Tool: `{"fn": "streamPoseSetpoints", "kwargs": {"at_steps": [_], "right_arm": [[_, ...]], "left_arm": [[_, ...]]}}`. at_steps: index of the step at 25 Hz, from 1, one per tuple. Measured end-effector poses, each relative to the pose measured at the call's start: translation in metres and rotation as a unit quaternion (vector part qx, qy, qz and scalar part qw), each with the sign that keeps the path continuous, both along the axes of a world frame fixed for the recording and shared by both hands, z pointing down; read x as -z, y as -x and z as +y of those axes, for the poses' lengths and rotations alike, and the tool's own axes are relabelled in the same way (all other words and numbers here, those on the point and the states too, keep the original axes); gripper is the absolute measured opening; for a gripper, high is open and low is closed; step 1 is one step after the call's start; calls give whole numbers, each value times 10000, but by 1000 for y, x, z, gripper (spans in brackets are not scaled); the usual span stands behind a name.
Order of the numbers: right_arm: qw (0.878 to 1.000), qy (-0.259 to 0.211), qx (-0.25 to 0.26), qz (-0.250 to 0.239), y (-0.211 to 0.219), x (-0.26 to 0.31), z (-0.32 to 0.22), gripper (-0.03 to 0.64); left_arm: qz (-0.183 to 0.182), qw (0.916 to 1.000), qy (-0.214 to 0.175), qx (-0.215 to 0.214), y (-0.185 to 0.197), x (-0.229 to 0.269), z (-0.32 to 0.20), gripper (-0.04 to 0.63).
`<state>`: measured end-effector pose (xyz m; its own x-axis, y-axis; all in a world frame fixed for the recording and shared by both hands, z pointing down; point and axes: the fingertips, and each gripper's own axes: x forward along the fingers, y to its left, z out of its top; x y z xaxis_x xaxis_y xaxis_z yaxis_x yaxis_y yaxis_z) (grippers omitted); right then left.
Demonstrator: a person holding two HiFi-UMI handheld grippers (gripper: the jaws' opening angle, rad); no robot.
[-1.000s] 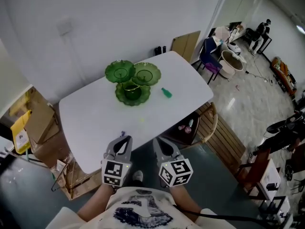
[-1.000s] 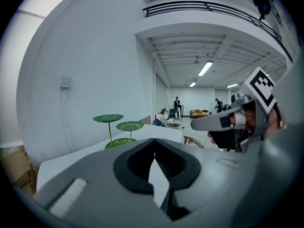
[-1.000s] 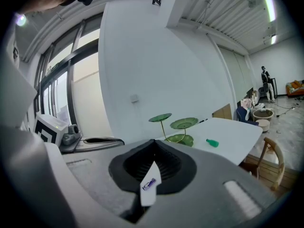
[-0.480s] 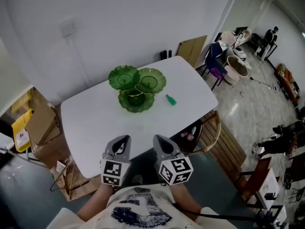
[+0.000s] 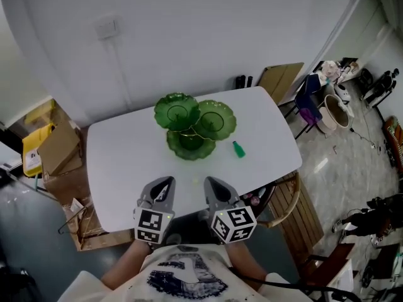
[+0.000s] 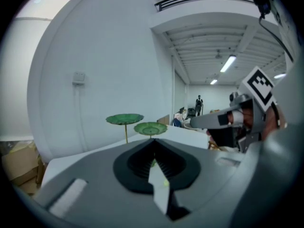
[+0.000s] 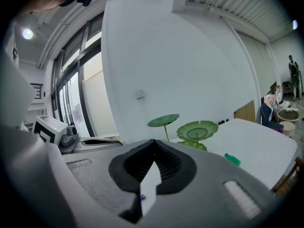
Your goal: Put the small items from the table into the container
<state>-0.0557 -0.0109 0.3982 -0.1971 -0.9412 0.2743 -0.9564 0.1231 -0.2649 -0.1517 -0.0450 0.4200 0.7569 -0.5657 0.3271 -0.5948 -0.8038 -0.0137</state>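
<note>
A green three-dish stand [image 5: 194,122] rises at the back middle of the white table [image 5: 119,162]; it also shows ahead in the left gripper view [image 6: 137,123] and the right gripper view [image 7: 185,127]. A small green item [image 5: 238,149] lies on the table right of the stand, also seen in the right gripper view [image 7: 232,159]. A tiny pale speck [image 5: 196,181] lies near the front edge between the grippers. My left gripper [image 5: 168,181] and right gripper [image 5: 208,181] hover side by side over the table's near edge, both shut, nothing held.
Cardboard boxes [image 5: 53,146] stand on the floor left of the table. A wooden chair [image 5: 286,197] sits at the right front corner, and a brown board [image 5: 281,75] leans on the wall behind. The white wall runs close behind the stand.
Both grippers have moved forward from the table's front edge to over the tabletop, towards the stand. The jaws stayed shut.
</note>
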Motion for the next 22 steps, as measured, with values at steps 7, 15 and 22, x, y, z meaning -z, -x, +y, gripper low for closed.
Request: {"fn": "streamPoseSetpoints", "kwargs": {"at_steps": [7,15,22], "right_arm": [[9981,65,603,-117,-38,-9,-38,-2],[9932,31,1126,-297,-72,-15,-59,-2],[9902,75,1357,-337,-96,-23,-69,-2]], "left_arm": [[-152,9987,40,491,-39,-7,-25,-11],[-318,9940,26,1051,-66,-8,-37,-11],[-342,9907,49,1317,-87,-14,-42,-11]]}}
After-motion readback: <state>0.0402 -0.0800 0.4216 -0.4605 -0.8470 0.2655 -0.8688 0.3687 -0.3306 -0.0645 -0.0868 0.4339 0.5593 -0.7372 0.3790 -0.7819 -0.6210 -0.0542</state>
